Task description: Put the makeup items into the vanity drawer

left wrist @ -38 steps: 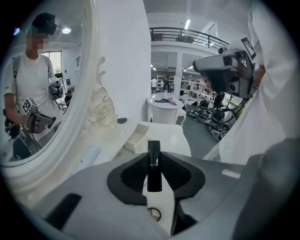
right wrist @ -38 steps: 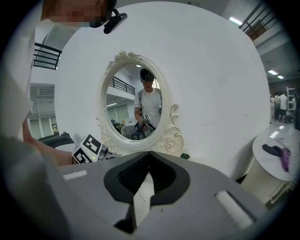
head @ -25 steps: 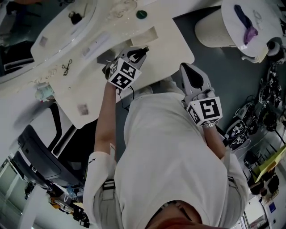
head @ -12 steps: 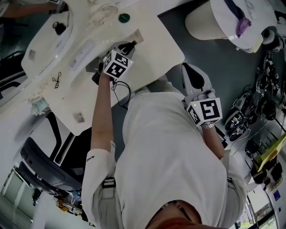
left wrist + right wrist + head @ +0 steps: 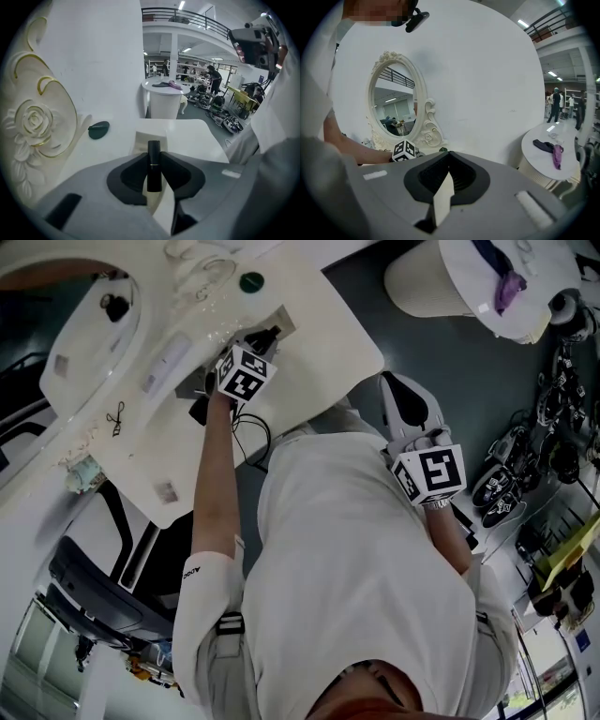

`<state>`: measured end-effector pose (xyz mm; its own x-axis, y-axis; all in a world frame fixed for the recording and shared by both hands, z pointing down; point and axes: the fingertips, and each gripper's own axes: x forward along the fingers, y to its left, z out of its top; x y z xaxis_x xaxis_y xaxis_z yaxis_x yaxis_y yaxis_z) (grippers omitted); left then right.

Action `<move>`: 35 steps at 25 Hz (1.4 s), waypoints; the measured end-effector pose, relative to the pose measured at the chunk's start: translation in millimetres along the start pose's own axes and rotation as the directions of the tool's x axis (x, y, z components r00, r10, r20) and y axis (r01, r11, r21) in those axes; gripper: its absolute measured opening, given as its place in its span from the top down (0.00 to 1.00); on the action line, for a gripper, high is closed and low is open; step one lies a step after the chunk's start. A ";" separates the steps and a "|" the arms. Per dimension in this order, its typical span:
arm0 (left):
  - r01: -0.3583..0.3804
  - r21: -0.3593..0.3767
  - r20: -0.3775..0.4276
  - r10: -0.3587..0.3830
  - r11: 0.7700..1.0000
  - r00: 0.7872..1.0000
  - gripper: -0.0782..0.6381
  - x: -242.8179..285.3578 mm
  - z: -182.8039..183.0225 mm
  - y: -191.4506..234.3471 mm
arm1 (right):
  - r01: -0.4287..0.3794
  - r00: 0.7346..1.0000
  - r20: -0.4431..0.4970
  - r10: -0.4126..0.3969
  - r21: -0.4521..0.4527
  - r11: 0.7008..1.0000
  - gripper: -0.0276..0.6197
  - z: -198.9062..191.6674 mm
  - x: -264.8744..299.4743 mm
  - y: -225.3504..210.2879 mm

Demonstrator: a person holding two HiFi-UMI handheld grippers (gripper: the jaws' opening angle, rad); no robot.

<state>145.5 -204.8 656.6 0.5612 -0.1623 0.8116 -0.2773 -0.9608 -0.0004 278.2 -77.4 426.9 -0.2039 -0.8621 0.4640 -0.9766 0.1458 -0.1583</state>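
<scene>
Left gripper view: left hand-held gripper [image 5: 153, 158] clamps a black lipstick tube [image 5: 153, 168], aligned with the open vanity drawer [image 5: 139, 139], apparently for insertion.

Not much to read here tbh. There's a tiny line of dark print on the person's white sleeve [image 5: 191, 570], too small to make out. The white cubes on the left gripper [image 5: 270, 335] and right gripper [image 5: 398, 382] just carry black square marker patterns, no letters.
</scene>
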 end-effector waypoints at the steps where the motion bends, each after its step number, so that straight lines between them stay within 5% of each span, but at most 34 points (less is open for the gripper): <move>1: 0.004 0.008 -0.007 -0.004 1.000 1.000 0.76 2.2 -1.0 -0.2 | 0.001 1.000 -0.003 -0.001 0.002 1.000 0.94 -0.1 1.2 0.0; 10: 0.090 -0.034 -0.010 -0.090 0.995 0.996 0.75 13.2 -2.2 -5.4 | 0.019 1.000 -0.012 -0.019 0.006 1.000 0.94 0.2 5.7 -4.1; 23: 0.097 -0.051 0.021 -0.096 0.994 0.995 0.74 11.4 -2.5 -7.1 | 0.021 1.000 -0.012 -0.021 0.007 1.000 0.94 -1.8 4.5 2.6; 35: -0.037 -0.120 0.149 0.055 0.992 0.987 0.88 -34.3 8.2 -0.7 | -0.042 0.999 0.008 0.042 -0.024 0.999 0.94 4.4 2.9 21.9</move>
<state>132.9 -200.5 624.0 0.6553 -0.2462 0.7141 -0.3894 -0.9202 0.0401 256.5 -78.8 420.9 -0.2445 -0.8591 0.4497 -0.9685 0.1938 -0.1563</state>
